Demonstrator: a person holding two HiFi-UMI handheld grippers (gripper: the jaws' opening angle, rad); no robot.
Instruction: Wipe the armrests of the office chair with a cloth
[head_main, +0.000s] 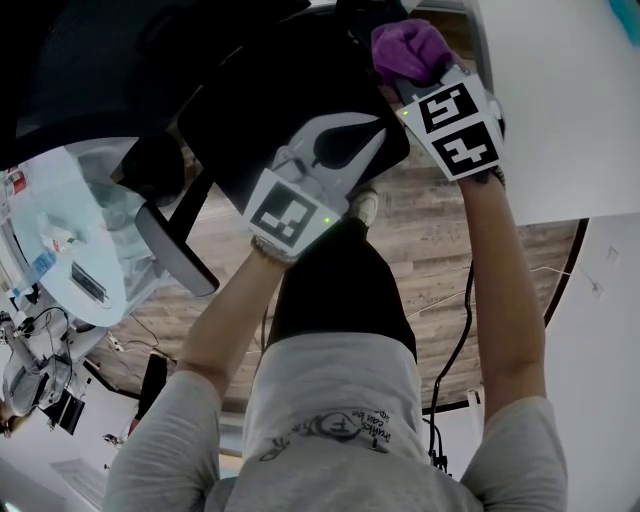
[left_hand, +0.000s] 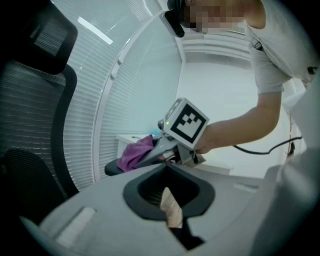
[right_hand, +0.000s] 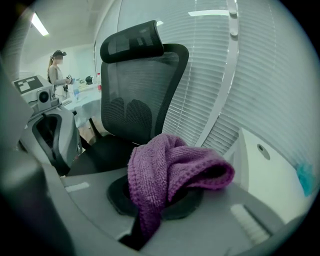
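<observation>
A wood-plank floor (head_main: 440, 250) lay below, with a black cable (head_main: 463, 330) trailing across it. A white table (head_main: 560, 100) stood to the right and a cluttered round table (head_main: 40, 180) to the left. White blinds (right_hand: 260, 65) covered a curved window wall. A ceiling strip light (right_hand: 39, 24) glowed. A person (right_hand: 56, 75) stood far off.

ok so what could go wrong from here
The cloth is bunched in the right claw with a loose tail, so it may snag or wipe the armrest only patchily. The shut left claw sits close by the right one and could knock it.
</observation>
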